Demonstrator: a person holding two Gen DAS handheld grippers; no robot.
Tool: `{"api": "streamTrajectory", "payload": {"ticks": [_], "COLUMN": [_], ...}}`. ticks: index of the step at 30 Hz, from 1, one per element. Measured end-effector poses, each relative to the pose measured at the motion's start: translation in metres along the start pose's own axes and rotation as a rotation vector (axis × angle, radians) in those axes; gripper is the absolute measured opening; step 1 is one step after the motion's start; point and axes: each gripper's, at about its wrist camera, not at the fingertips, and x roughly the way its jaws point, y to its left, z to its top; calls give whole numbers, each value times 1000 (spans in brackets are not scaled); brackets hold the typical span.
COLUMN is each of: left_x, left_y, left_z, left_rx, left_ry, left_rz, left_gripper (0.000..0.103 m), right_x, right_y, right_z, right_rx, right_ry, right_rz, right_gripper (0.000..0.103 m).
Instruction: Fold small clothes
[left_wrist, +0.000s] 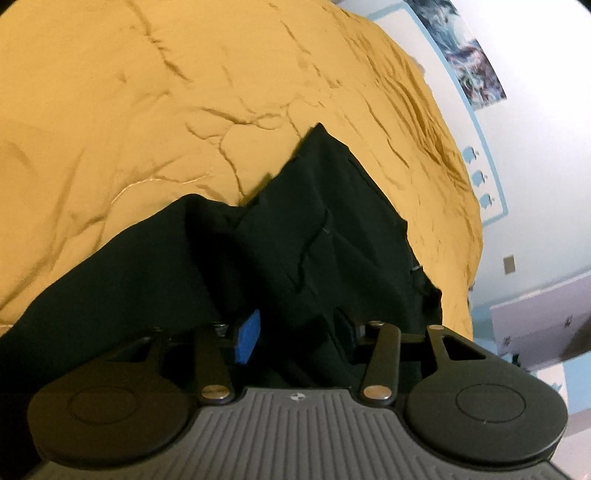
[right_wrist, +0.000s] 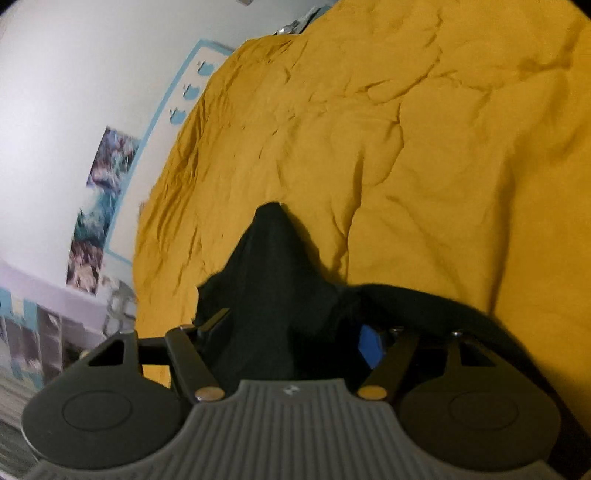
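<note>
A black garment (left_wrist: 295, 236) hangs lifted over the mustard-yellow bedsheet (left_wrist: 147, 92). My left gripper (left_wrist: 295, 332) is shut on the garment's near edge; a blue finger pad (left_wrist: 248, 338) shows beside the bunched cloth, and the other finger is hidden under it. In the right wrist view the same black garment (right_wrist: 266, 280) drapes forward to a point over the sheet (right_wrist: 443, 147). My right gripper (right_wrist: 295, 339) is shut on its edge, with a blue pad (right_wrist: 369, 345) showing at the right and cloth trailing off rightward.
The wrinkled yellow sheet covers the whole bed. A white wall with a blue-bordered panel and posters (left_wrist: 469, 59) runs along the bed's far side. A lilac cabinet (left_wrist: 539, 325) stands beyond the bed's corner.
</note>
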Motion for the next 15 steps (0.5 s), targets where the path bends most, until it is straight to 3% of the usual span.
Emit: {"api": "streamTrajectory", "payload": {"ticks": [1,2,3,4,7,9,12,14,15], "left_x": [1,2,2,0,-12,-18,-11,-8,-9], "left_y": [2,2,2,-1,-11,-13,-1,13,17], "left_z": [0,1,0,-2,-10,-18,-24,-26,-25], "left_rx": [-12,-15,-9,11,86,123,126,75,61], "left_ry": [-7,-14,-21,-34,-42,-49,-12,15,21], "left_rz": [-10,-24,-41,-58,-125,-120,-33,-53,-69], "left_gripper": [55,48,39,15,12,12,12,12,12], "right_x": [3,5,3,3,-12,-22,-10,-2,-4], "right_y": [-1,-1,-2,-1,-4,-14,-26,-35,-34], "right_z": [1,1,1,2,9,12,10,6,6], "right_rx": [18,23,20,8,21,57,20,26,21], "right_ry": [-3,-8,-17,-17,-65,-93,-48,-10,-3], "right_rz": [3,-1,-16,-31,10,24,-47,-79,-74], "right_gripper": [58,48,11,0,0,0,0,0,5]}}
